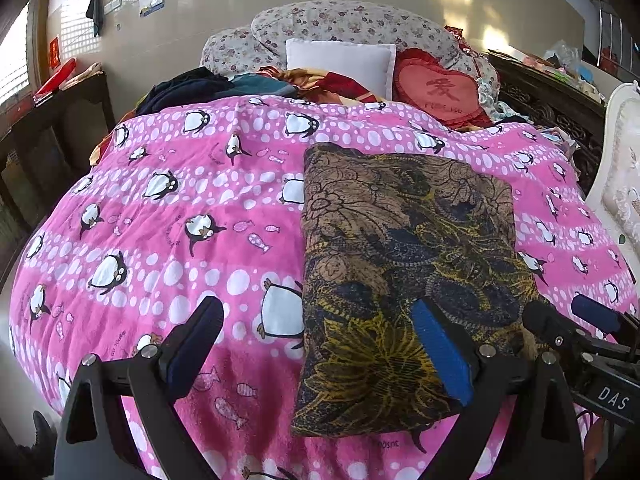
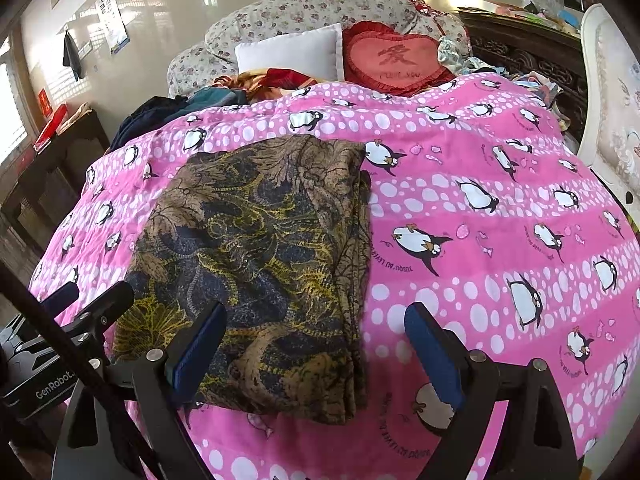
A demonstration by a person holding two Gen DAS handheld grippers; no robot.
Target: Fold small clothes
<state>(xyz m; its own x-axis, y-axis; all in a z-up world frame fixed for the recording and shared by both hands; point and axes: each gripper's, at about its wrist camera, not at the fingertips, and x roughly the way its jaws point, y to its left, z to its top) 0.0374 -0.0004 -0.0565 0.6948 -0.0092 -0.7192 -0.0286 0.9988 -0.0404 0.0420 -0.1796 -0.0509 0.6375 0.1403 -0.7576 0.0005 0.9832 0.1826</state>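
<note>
Floral garment (image 1: 404, 264) lay folded flat on penguin quilt (image 1: 180, 208); L gripper (image 1: 320, 352) & R gripper (image 2: 316, 356) both spread wide, empty, straddling near edge, prob set for next fold

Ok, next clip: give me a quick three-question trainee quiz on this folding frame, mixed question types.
1. True or false: the left claw is shut on the patterned garment.
2. Multiple choice: the garment lies on A) a bare wooden table, B) a pink penguin quilt, C) a white pillow.
3. Fill in: behind the quilt, beside the white pillow, sits a red cushion shaped like a ____.

Key
1. False: both the left claw and the right claw are open and hold nothing.
2. B. The garment lies folded into a rough rectangle on the quilt.
3. Heart.
</note>
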